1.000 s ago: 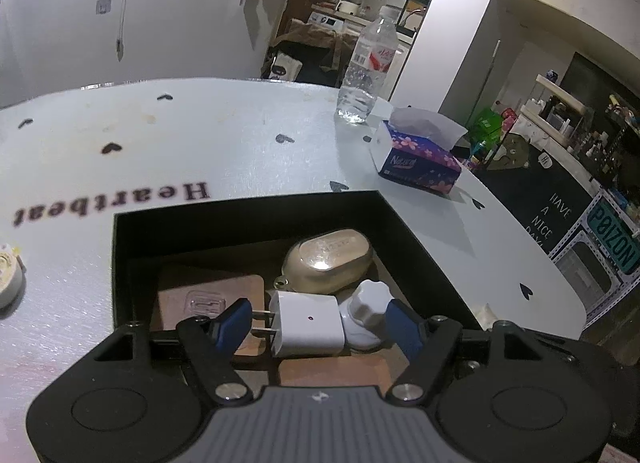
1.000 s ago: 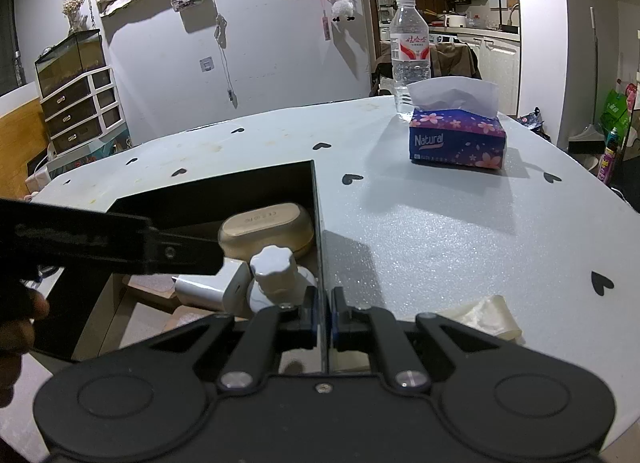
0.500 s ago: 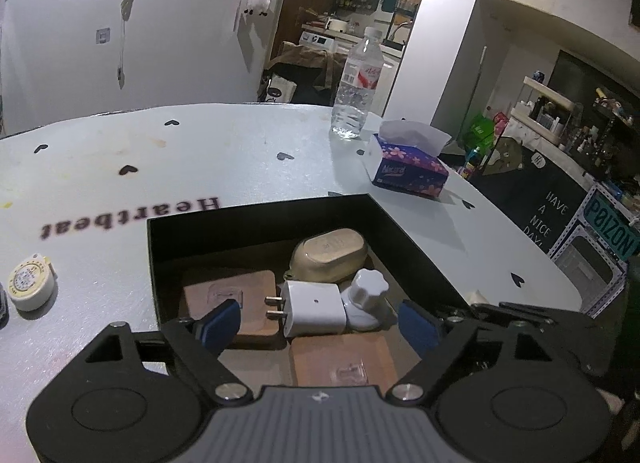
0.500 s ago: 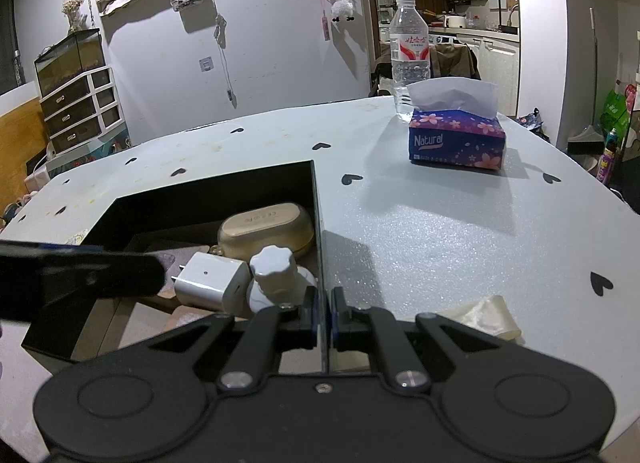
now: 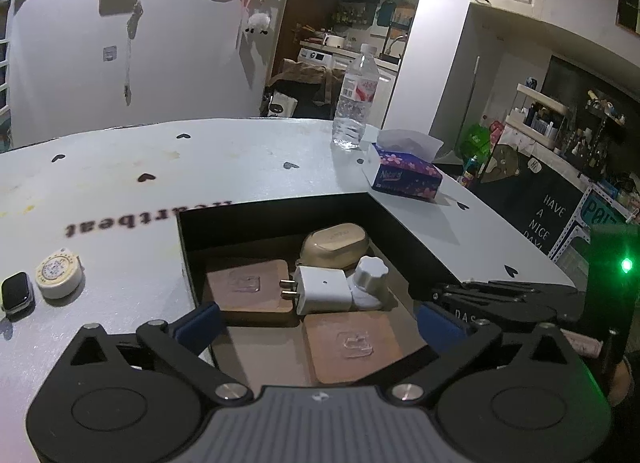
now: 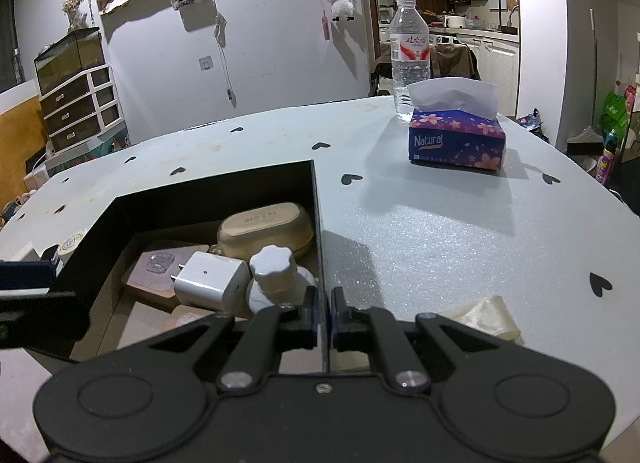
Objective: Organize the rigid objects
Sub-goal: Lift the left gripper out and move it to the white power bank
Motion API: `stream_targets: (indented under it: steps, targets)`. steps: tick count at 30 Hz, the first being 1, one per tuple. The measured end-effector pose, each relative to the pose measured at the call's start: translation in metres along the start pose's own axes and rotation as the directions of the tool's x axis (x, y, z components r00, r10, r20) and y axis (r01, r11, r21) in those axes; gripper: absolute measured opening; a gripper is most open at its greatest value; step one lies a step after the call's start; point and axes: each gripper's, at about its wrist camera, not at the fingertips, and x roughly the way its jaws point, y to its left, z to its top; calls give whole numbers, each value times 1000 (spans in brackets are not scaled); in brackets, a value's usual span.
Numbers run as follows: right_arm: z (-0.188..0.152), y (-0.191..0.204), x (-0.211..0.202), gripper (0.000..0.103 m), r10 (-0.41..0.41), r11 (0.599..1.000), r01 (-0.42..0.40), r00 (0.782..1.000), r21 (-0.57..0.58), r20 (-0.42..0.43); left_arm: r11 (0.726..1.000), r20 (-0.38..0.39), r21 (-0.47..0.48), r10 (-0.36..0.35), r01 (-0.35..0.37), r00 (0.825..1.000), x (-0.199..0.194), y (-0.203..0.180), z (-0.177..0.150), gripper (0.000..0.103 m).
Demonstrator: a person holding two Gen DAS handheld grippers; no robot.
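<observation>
At the bottom of the left wrist view our left gripper (image 5: 316, 321) stands wide, its jaws just having opened, with nothing pressed between the blue pads. In the right wrist view our right gripper (image 6: 321, 313) is clamped on the right wall of the black box (image 6: 318, 223), steadying it.

Just beyond, in the middle of the frame, the white charger (image 5: 322, 295) lies inside the box, touching the white knob (image 5: 370, 275), with the beige case (image 5: 336, 245) behind them and two brown coasters (image 5: 248, 289) underneath.

We judge the charger's placing done and the next pick due. At the left edge of the frame, a smartwatch (image 5: 16, 295) and a round tin (image 5: 59, 273) wait on the table (image 5: 240, 167). The next move calls for swinging the open jaws left and straddling one of them.
</observation>
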Motion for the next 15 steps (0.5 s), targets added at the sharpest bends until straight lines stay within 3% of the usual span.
stream_targets:
  steps: [9,15]
  targets:
    - [0,0,0,7,0,1000,0,1000,-1,0,1000,64,-4,21,-21,998,-14,6,-8,103]
    - [0,0,0,7,0,1000,0,1000,0,1,993,135,-45,114,-109,984,-31,31,-14,103]
